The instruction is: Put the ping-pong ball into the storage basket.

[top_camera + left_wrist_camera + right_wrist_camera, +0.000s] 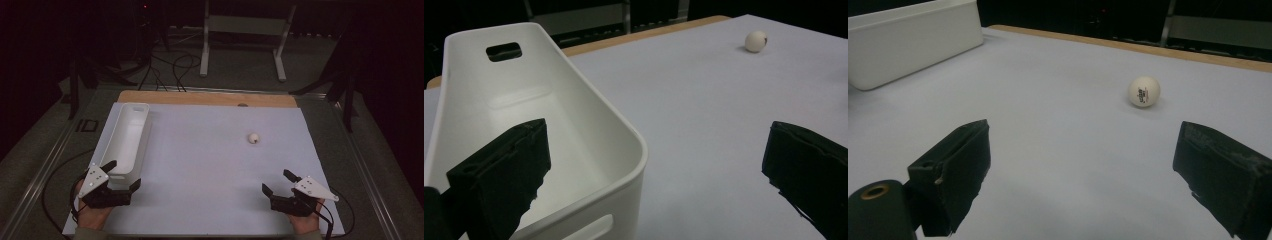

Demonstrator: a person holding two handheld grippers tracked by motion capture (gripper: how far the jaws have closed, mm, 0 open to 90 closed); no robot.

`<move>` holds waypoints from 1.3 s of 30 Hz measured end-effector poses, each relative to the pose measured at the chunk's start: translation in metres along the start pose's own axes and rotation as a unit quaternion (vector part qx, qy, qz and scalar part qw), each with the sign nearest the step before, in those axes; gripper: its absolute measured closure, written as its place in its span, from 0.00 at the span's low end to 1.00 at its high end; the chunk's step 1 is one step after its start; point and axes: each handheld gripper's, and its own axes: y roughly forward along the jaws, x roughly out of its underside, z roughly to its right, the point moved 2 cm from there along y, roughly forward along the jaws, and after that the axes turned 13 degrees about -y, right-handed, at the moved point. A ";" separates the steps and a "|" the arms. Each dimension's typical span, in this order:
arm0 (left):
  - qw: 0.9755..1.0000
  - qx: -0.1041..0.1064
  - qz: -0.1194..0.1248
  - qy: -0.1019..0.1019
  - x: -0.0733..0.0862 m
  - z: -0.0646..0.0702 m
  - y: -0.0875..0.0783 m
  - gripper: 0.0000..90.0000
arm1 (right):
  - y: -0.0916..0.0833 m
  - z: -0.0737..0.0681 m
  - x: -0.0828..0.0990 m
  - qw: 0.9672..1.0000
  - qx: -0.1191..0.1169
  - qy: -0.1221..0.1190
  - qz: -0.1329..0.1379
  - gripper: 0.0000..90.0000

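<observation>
A: The room is dark: black drapes, cables on the floor, a pale metal frame (244, 30) standing behind. In the middle is the counter (200, 165), a wide pale sheet with a strip of wood along its far edge.

B: And on it, going by size?

A: First the white bin (127, 137), long and narrow, lying along the left edge with a handle slot in each end wall. It looks empty. Then the two claws. The left claw (121, 175) sits at the bin's near end, wide open, one jaw over the inside of the bin and the other out over the sheet, gripping nothing. The right claw (278, 182) hovers at the near right, also spread wide with bare counter between its jaws.

B: The smallest thing?

A: A white ball (254, 138), right of centre toward the far side, well apart from the bin and ahead of the right claw. In the right gripper view the ball (1144, 91) shows a small printed mark; it looks like a table-tennis ball.

B: How would it handle?

A: My guess is very light, hard-shelled, smooth, and quick to roll or squirt out. I would take it across its widest part, jaws level with its middle, closing gently.
</observation>
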 end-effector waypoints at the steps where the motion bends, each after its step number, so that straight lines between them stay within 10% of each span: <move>1: 1.000 0.000 0.000 -0.001 0.000 0.000 0.000 0.00 | 0.000 0.000 0.001 1.000 0.000 0.005 -0.002 0.08; 39: 1.000 -0.023 -0.003 0.002 0.004 0.000 0.001 0.00 | 0.006 0.002 -0.027 0.999 -0.003 0.013 -0.045 0.08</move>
